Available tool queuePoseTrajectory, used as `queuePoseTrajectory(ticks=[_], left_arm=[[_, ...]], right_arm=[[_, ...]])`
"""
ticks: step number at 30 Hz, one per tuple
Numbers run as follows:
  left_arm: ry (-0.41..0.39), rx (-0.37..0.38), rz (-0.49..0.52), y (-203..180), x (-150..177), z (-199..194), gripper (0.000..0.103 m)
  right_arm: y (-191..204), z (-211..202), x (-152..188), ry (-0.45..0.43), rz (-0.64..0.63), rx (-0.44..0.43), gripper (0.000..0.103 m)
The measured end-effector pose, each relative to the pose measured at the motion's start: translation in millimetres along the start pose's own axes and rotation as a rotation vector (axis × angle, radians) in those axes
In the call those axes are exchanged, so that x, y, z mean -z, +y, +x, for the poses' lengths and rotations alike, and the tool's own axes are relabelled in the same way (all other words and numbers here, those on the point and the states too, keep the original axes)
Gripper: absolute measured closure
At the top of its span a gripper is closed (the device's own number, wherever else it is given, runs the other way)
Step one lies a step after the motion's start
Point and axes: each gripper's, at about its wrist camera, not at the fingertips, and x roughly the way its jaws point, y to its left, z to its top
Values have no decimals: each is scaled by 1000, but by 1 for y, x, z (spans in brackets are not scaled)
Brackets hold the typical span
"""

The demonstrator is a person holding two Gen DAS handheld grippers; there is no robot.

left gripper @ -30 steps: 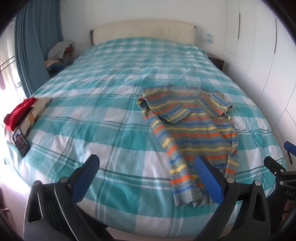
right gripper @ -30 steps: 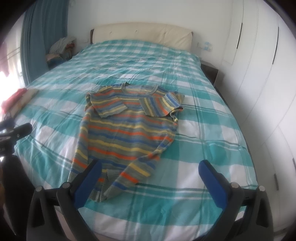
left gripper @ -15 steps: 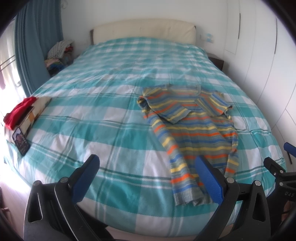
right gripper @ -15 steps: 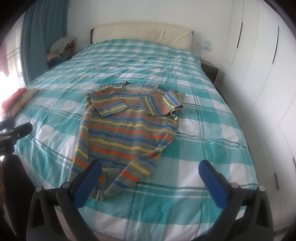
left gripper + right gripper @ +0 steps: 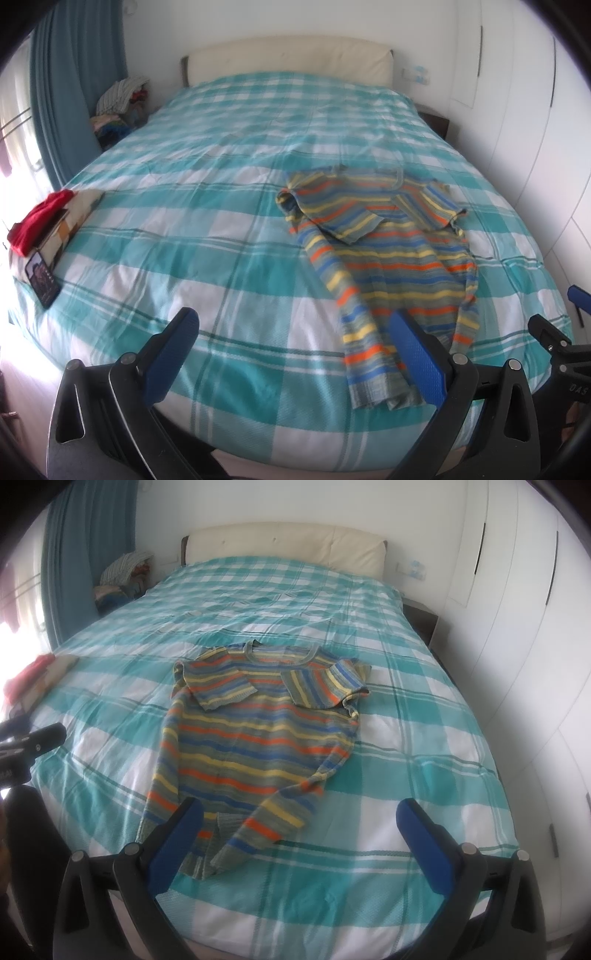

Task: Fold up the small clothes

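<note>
Lying flat on one teal-checked bed: one striped sweater, both sleeves folded across its chest. Two grippers, left gripper and right gripper, both spread wide, empty. At left edge, possibly one phone.

A wide bed covered with a teal-and-white checked cotton spread fills most of both views. A cream padded headboard stands against the white wall at its far end. On the bed's left edge lies a red knitted garment on a patterned flat book or box, with a dark smartphone just beside it. Teal curtains hang at the left, next to a heap of mixed clothes. White wardrobe doors line the right side.
</note>
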Motion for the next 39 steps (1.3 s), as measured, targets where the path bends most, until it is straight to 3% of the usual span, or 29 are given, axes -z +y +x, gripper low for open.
queuePoseTrajectory(ticks=[16, 25, 30, 33, 36, 39], left_arm=[[7, -1, -1, 1, 1, 2, 0], [55, 13, -23, 10, 8, 17, 0], [121, 53, -93, 40, 19, 35, 0], [182, 114, -108, 50, 34, 55, 0], [244, 193, -73, 35, 50, 75, 0], [298, 248, 11, 5, 66, 97, 1]], right_arm=[[-1, 1, 0, 5, 0, -2, 0], [0, 2, 2, 8, 1, -2, 0], [-8, 0, 5, -7, 30, 0, 0], [-25, 2, 14, -15, 71, 38, 0], [-43, 13, 29, 17, 116, 54, 0], [-47, 35, 50, 73, 146, 14, 0]])
